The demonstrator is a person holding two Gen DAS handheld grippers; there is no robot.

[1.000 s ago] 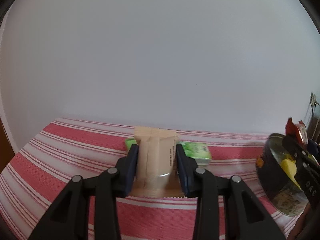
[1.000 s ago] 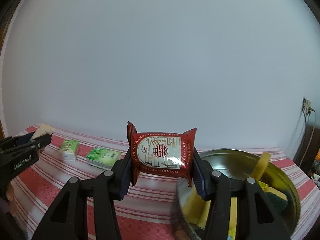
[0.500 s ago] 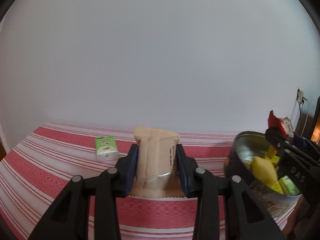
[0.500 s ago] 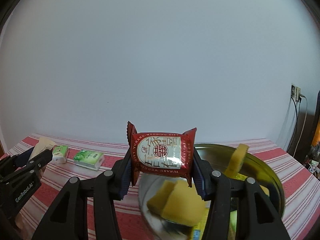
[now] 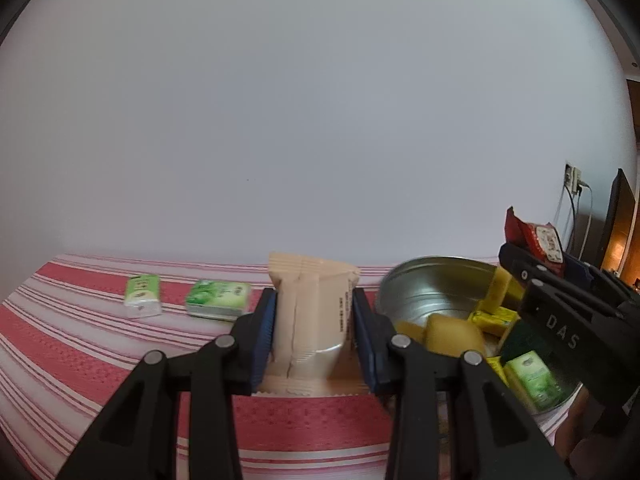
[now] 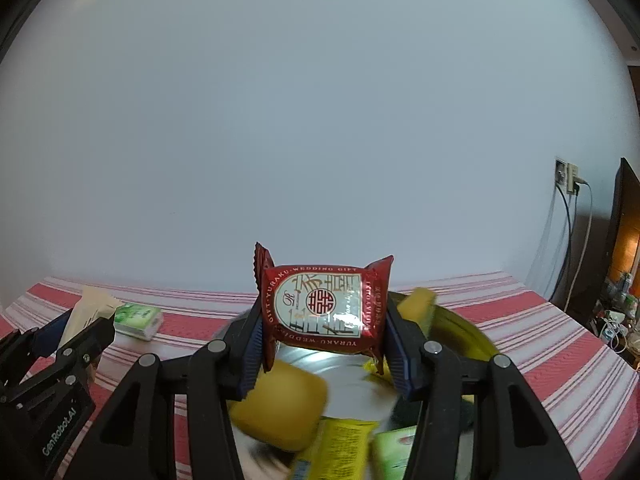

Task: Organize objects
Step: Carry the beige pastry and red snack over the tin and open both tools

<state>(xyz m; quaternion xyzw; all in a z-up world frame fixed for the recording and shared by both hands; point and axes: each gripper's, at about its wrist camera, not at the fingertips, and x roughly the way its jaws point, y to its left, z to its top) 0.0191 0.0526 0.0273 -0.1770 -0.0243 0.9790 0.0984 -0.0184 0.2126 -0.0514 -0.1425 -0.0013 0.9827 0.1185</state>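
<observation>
My left gripper (image 5: 314,334) is clamped on a beige snack packet (image 5: 310,316), standing upright between the blue pads (image 5: 265,336), its crimped bottom edge hanging just above the red-and-white striped tablecloth (image 5: 100,360). My right gripper (image 6: 325,346) is squeezed tight on a red wedding-gift packet (image 6: 324,306), held face-on with gold lettering and a red emblem in the middle.

Out from the left gripper, at two o'clock, sits the round metal tin (image 5: 432,284), just beside the beige packet. Inside it I see yellow pieces (image 5: 452,334) and a green sachet (image 5: 530,376) near the front wall. At ten o'clock two green-and-white packets lie flat on the cloth, the nearer one (image 5: 218,299) just beside my left finger, the farther one (image 5: 142,295) a little apart from it. My right gripper pokes in at three o'clock, over the tin's far side, red packet up.

From the right wrist view, the red packet hangs over the tin (image 6: 472,332); blurred yellow pieces (image 6: 280,404) lie below at six o'clock. My left gripper shows at eight o'clock with its beige packet, one green packet (image 6: 138,320) beside it. A wall socket (image 6: 566,178) with cables sits at three o'clock.
</observation>
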